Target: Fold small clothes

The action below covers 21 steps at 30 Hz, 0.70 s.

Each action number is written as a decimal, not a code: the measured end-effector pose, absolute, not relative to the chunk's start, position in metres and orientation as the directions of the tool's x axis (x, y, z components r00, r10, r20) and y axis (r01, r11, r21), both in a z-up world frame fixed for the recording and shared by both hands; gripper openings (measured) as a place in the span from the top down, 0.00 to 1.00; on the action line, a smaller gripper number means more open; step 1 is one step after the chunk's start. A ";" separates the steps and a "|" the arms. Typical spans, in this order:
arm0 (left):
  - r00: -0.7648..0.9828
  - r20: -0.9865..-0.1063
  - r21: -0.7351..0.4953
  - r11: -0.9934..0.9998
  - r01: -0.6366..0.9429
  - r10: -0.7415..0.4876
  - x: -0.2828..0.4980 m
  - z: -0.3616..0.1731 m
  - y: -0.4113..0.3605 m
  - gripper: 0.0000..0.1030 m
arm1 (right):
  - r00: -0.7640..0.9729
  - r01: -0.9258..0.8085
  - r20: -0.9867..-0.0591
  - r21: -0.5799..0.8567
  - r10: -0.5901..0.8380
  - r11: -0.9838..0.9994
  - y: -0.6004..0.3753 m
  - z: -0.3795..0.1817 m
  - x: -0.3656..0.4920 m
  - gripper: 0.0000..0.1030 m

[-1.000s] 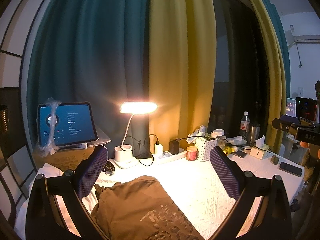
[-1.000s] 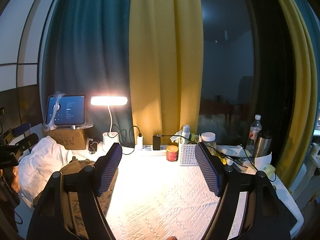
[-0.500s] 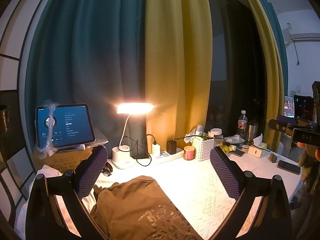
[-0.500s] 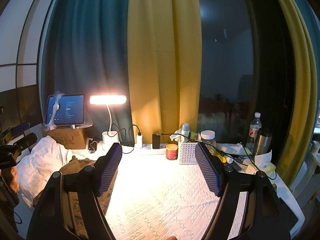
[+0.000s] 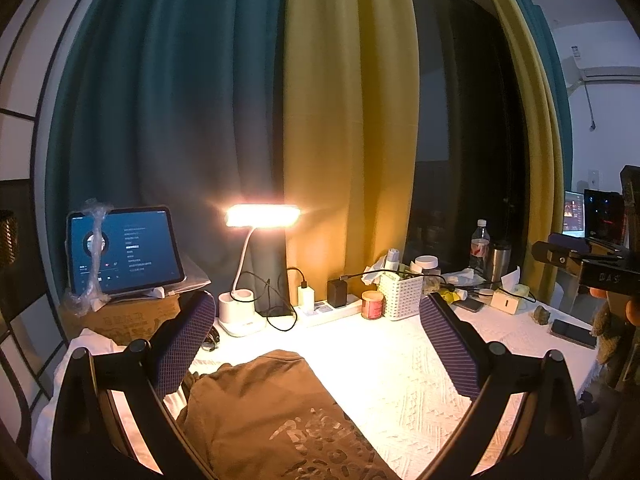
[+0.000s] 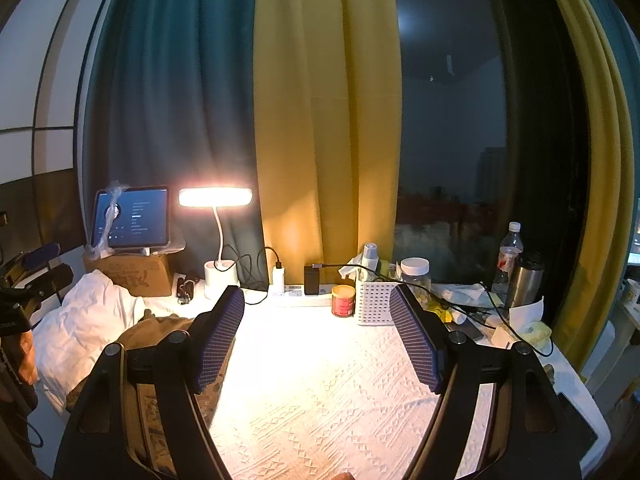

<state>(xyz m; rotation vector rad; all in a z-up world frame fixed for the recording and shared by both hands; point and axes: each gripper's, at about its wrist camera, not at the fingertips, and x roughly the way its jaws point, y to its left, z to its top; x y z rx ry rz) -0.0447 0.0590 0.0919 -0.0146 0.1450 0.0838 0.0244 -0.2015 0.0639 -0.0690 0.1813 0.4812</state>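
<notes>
Brown garment [image 5: 276, 412] lies lower centre of left wrist view on white patterned cloth [image 5: 400, 372], position unchanged vs. earlier frames. Left gripper [image 5: 316, 344]: fingers spread, nothing between, above garment. Right gripper [image 6: 318, 340]: fingers spread over bare cloth, garment at lower left. Desk lamp [image 5: 262, 216] lit; view shifted only slightly.

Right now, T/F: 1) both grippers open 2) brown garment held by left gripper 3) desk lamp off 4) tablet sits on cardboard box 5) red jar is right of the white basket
1) Left gripper and right gripper open: true.
2) False: brown garment lies on the table cloth, unheld.
3) False: desk lamp is lit.
4) Tablet on cardboard box: true.
5) False: red jar stands left of white basket.
</notes>
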 end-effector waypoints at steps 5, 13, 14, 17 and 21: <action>0.986 -0.143 -0.006 0.996 -0.087 0.085 -0.043 0.092 0.058 0.02 | 0.871 -0.463 -0.193 -0.020 0.451 0.886 -0.203 0.063 0.026 0.24; 0.986 -0.143 -0.006 0.996 -0.085 0.083 -0.042 0.091 0.057 0.02 | 0.872 -0.462 -0.193 -0.020 0.450 0.886 -0.204 0.062 0.025 0.24; 0.986 -0.143 -0.005 0.997 -0.083 0.081 -0.042 0.092 0.057 0.02 | 0.872 -0.462 -0.193 -0.019 0.450 0.887 -0.204 0.062 0.025 0.24; 0.987 -0.142 -0.004 0.997 -0.080 0.078 -0.041 0.091 0.056 0.02 | 0.871 -0.463 -0.193 -0.020 0.451 0.886 -0.204 0.063 0.026 0.24; 0.987 -0.144 -0.005 0.997 -0.077 0.076 -0.041 0.091 0.055 0.02 | 0.871 -0.463 -0.195 -0.020 0.451 0.886 -0.204 0.062 0.026 0.24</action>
